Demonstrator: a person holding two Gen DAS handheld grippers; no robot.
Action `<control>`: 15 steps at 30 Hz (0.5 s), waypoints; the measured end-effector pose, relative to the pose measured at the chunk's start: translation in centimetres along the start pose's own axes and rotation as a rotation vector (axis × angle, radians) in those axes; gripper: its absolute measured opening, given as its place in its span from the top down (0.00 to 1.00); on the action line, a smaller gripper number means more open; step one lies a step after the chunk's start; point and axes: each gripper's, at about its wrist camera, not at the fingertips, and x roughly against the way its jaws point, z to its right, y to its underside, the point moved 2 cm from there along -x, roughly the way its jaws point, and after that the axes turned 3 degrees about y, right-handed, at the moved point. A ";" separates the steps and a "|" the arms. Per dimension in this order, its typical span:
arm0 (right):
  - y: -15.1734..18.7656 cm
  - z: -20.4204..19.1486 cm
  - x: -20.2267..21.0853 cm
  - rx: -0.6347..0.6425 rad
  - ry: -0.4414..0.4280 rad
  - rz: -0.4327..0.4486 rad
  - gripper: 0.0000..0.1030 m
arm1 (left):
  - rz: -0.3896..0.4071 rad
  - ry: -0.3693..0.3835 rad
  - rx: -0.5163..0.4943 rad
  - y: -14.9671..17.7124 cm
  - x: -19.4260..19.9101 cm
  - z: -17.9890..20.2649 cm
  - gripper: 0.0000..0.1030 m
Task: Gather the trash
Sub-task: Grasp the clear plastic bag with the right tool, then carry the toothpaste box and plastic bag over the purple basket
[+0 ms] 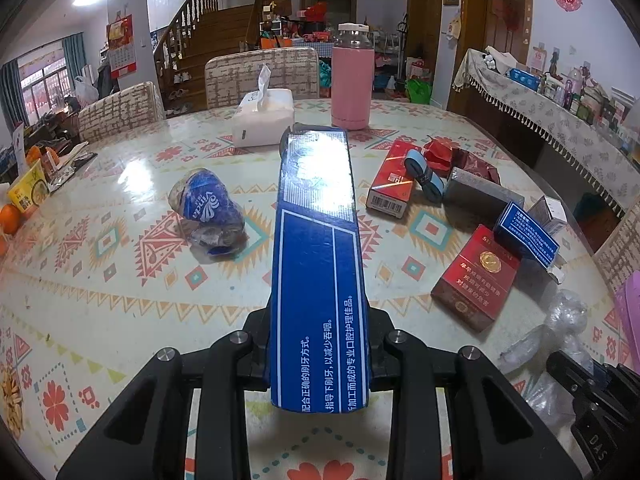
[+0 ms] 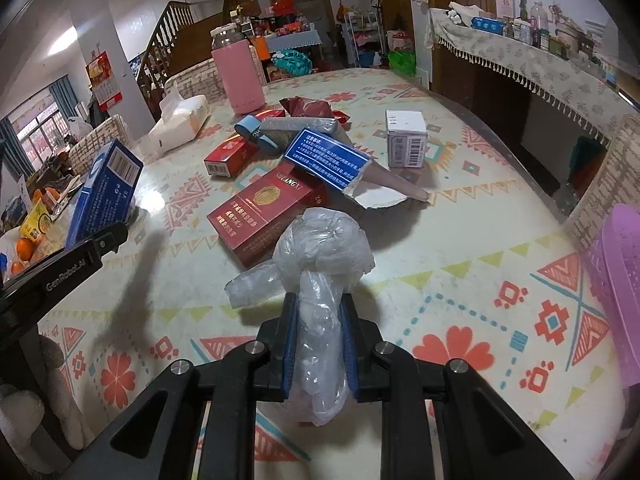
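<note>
My left gripper [image 1: 318, 312] is shut on a long blue toothpaste box [image 1: 316, 216], which sticks out forward over the table. The same box [image 2: 104, 188] shows at the left of the right wrist view. My right gripper [image 2: 319, 300] is shut on a crumpled clear plastic bag [image 2: 324, 240], whose bunched end bulges past the fingertips just above the tablecloth. That bag [image 1: 564, 312] also appears low on the right in the left wrist view. A crumpled blue wrapper [image 1: 208, 208] lies left of the toothpaste box.
Beyond the bag lie a red cigarette carton [image 2: 264, 216], a torn blue box [image 2: 328, 158], a white box [image 2: 406, 138], a smaller red box [image 2: 226, 156] and a grey box [image 2: 296, 128]. A pink flask [image 1: 352, 80] and tissue pack [image 1: 264, 118] stand farther back. A purple basket [image 2: 616, 280] is at the right edge.
</note>
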 end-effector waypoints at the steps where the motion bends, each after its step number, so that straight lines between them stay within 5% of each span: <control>1: 0.0 0.1 0.1 0.000 0.001 0.001 0.79 | 0.001 0.000 -0.001 0.0 0.0 0.0 0.71; 15: 0.3 2.0 3.0 0.030 0.133 0.047 0.79 | 0.017 0.002 -0.030 0.3 0.0 0.8 0.71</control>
